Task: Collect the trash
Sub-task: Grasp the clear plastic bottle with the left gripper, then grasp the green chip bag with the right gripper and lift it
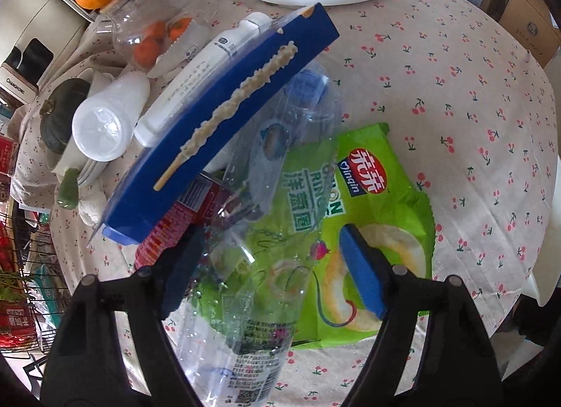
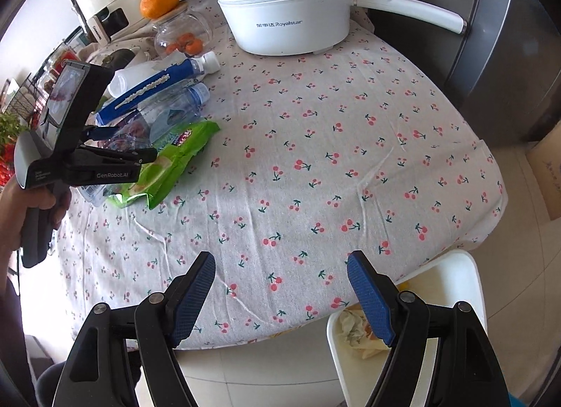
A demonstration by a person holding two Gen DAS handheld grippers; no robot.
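Left wrist view: the left gripper (image 1: 273, 266) hangs over a heap of trash on the cherry-print cloth (image 1: 455, 98). Its jaws stand wide apart, one on either side of a crushed clear bottle (image 1: 252, 284); the left pad shows through the plastic, and whether either pad touches the bottle cannot be told. The bottle lies over a green snack bag (image 1: 378, 196), and the right pad hangs above that bag. A blue box (image 1: 224, 119) slants across the far end of the bottle, with a red wrapper (image 1: 182, 217) under its near corner. Left of the box lie a white tube (image 1: 196, 80) and a white bottle (image 1: 108, 115).

In the right wrist view the right gripper (image 2: 280, 298) is held over the near edge of the table, jaws wide and holding nothing. A white bin (image 2: 452, 270) with crumpled paper in it stands below the table edge on the right, partly behind the right finger. The trash heap sits at far left, well apart from the bin. A white pot (image 2: 287, 10) stands at the far side.
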